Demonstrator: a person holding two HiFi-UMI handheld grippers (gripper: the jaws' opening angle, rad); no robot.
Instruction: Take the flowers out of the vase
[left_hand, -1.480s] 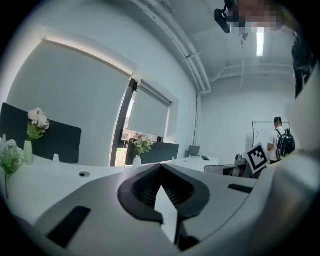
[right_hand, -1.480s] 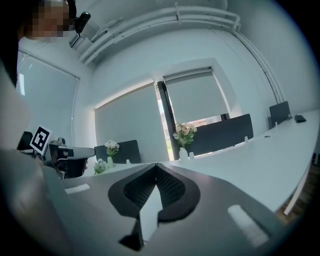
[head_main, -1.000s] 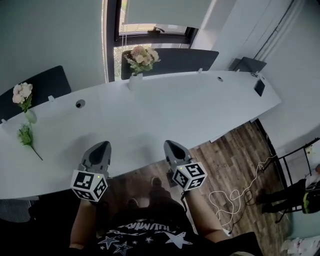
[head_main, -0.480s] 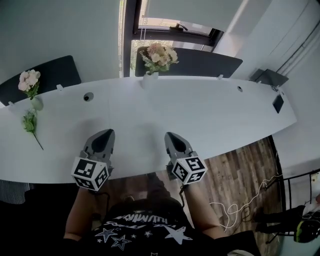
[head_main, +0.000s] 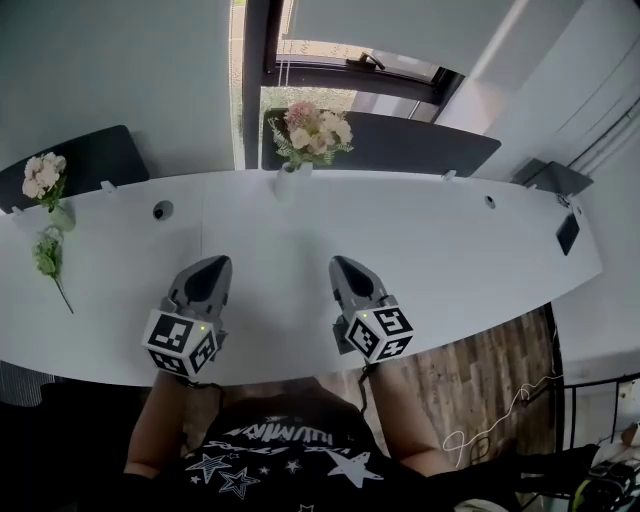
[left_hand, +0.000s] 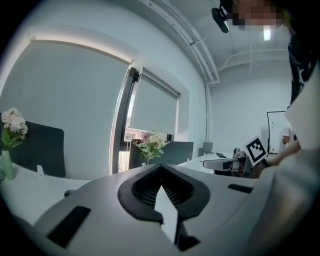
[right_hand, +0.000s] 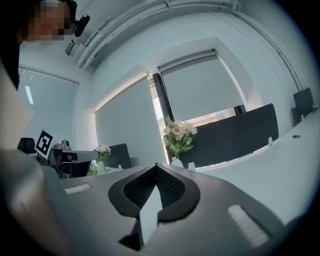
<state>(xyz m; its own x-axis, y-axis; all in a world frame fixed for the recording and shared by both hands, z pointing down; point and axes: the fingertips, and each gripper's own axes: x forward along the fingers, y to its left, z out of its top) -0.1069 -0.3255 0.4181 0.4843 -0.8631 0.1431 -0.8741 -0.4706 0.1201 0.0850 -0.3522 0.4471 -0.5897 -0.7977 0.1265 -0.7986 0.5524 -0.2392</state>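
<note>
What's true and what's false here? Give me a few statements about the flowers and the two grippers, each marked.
1. The left gripper and right gripper are both shut and empty. True.
2. The middle vase is empty. False: it holds a bouquet.
3. A loose flower lies on the table, far left. True.
4. The right gripper touches the middle vase. False: it is well short of the vase, over the table's near part.

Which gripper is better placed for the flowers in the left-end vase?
Left, probably: the left gripper is on the side of that vase; the right gripper would have to cross over.
</note>
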